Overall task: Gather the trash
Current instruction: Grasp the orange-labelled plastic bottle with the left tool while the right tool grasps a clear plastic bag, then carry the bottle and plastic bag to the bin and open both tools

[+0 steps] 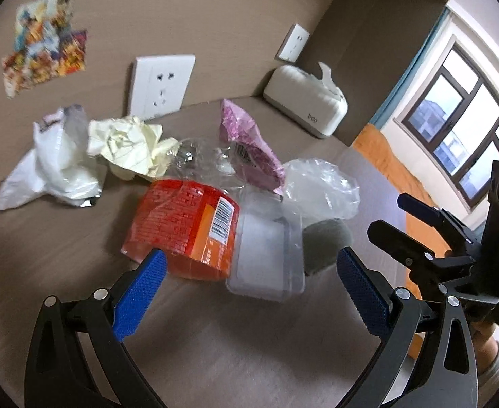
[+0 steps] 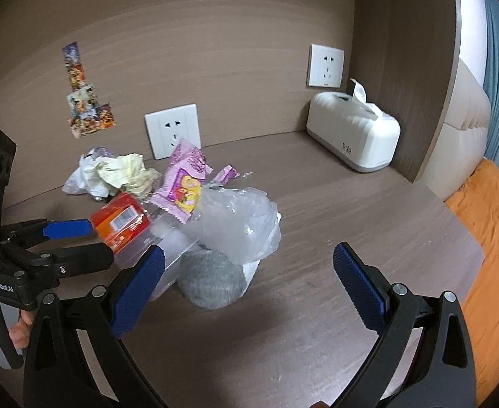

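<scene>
Both wrist views show a heap of trash on the brown desk (image 2: 317,306), set against the back panel below a wall socket (image 2: 173,131). In the left wrist view the left gripper (image 1: 249,292) hangs above the near edge of the heap, its blue pads spread wide and empty, touching nothing; between and just ahead of them lie the orange wrapper (image 1: 184,227) and the clear plastic tray (image 1: 266,255), the tray's long axis running roughly away from the camera and overlapping the wrapper's right edge. In the right wrist view the right gripper (image 2: 249,292) is likewise wide apart and empty; the grey ball (image 2: 212,282) lies directly ahead of it, just inside the left pad, tucked under the clear plastic bag (image 2: 239,224). Behind these stand the pink snack packet (image 2: 184,183), the crumpled yellow paper (image 1: 130,146) and the white bag (image 1: 52,166), farthest to the left. The left gripper appears nearer to the wrapper and tray, the right nearer to the ball and clear bag; either would have to advance forward and down before closing. A tissue box (image 2: 354,136) sits well apart at the right corner.
</scene>
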The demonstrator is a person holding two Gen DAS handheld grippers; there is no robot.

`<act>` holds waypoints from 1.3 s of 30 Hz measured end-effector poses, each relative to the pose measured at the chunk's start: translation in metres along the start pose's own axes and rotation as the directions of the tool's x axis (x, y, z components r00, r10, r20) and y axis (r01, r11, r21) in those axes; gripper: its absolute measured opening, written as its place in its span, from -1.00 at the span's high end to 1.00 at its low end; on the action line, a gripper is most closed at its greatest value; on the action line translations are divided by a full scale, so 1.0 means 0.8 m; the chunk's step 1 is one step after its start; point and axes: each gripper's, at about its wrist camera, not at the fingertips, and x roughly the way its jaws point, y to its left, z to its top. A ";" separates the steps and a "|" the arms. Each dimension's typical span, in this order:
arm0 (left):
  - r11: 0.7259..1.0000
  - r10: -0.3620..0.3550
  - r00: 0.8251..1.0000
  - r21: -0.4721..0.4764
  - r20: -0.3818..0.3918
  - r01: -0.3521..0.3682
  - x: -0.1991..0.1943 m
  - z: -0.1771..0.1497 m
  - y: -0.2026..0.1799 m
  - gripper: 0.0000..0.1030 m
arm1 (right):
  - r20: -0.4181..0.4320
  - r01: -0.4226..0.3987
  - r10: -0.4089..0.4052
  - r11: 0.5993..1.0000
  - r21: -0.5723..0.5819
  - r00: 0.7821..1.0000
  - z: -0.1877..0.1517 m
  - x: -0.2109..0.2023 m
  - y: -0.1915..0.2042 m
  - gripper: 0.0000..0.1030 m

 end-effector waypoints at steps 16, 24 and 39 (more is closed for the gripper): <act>0.998 -0.004 0.999 -0.069 -0.035 0.002 0.049 0.032 0.036 -0.06 | -0.082 -0.035 0.040 0.997 0.069 0.996 0.027 0.079 -0.005 -0.21; 0.999 -0.019 1.000 -0.035 0.004 0.020 0.029 0.045 0.024 0.88 | -0.055 -0.085 0.093 0.987 0.137 0.994 0.036 0.069 -0.012 0.54; 0.989 0.007 0.995 0.144 0.097 -0.021 -0.074 0.047 -0.063 0.88 | 0.125 -0.083 0.067 0.987 0.134 0.990 0.052 -0.074 -0.053 0.54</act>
